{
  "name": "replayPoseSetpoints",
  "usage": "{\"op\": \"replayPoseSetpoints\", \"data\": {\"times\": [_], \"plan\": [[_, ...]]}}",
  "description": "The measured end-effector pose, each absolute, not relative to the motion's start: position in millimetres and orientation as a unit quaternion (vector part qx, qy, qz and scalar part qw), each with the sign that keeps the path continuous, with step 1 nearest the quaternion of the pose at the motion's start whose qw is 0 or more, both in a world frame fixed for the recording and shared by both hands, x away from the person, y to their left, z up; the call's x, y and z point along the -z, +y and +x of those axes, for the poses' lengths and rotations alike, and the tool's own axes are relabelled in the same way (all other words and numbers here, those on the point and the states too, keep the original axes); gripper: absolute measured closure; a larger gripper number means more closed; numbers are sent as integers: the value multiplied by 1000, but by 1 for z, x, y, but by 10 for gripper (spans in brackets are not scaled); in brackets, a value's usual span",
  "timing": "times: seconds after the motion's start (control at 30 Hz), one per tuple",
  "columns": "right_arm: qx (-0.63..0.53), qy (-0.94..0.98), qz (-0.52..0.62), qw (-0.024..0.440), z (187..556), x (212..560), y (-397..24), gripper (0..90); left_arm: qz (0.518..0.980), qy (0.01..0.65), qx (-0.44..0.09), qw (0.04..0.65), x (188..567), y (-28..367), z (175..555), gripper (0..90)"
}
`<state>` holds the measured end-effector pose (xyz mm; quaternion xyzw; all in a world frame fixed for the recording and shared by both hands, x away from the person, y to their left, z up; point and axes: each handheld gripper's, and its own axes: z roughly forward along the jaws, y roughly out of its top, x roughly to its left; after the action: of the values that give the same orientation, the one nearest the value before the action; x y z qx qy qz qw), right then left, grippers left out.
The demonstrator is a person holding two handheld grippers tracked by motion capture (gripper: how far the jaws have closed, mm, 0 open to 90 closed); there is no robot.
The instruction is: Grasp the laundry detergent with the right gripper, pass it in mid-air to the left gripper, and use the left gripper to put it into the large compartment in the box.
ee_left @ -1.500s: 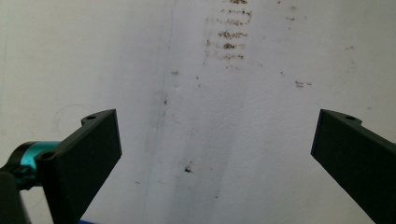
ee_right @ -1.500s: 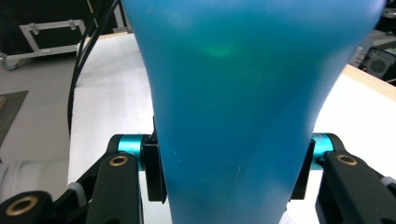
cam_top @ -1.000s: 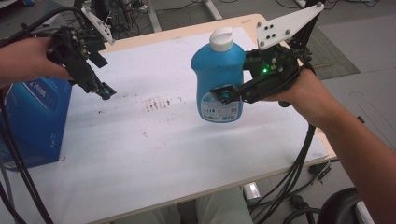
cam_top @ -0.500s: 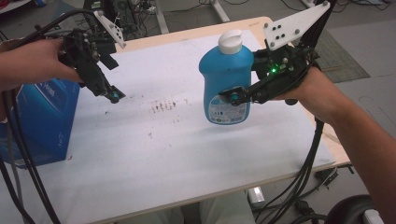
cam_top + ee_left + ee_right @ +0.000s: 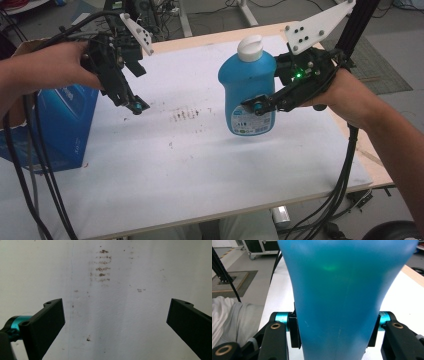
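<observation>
A blue plastic bottle (image 5: 247, 90) with a white cap hangs upright above the white table (image 5: 200, 170). My right gripper (image 5: 260, 107) is shut on its lower body from the right. In the right gripper view the bottle (image 5: 342, 297) sits between the two pads, which press on both its sides. My left gripper (image 5: 132, 102) hovers over the table's left part, pointing down, with its jaws wide apart. In the left gripper view my left gripper (image 5: 115, 322) has nothing between its black jaws, and a patch of brown stains (image 5: 102, 267) marks the table below.
A blue cardboard box (image 5: 60, 125) stands at the table's left edge, under the left forearm. Brown stains (image 5: 187, 115) lie on the table between the two grippers. Black cables hang from both grippers off the front edge. The table's wooden rim (image 5: 370, 160) runs along the right.
My right gripper has lifted the bottle off the table and carried it a little to the right. The left gripper has shifted slightly to the right.
</observation>
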<state>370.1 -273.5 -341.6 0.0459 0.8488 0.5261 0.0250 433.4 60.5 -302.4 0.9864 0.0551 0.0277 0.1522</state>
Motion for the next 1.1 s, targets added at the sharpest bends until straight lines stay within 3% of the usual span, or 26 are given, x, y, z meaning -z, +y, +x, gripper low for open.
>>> {"op": "replayPoseSetpoints", "data": {"times": [1.1], "plan": [[-506, 862, 18, 13, 390, 354, -218, 465, 986, 39, -2, 160, 289, 47, 412, 17]]}}
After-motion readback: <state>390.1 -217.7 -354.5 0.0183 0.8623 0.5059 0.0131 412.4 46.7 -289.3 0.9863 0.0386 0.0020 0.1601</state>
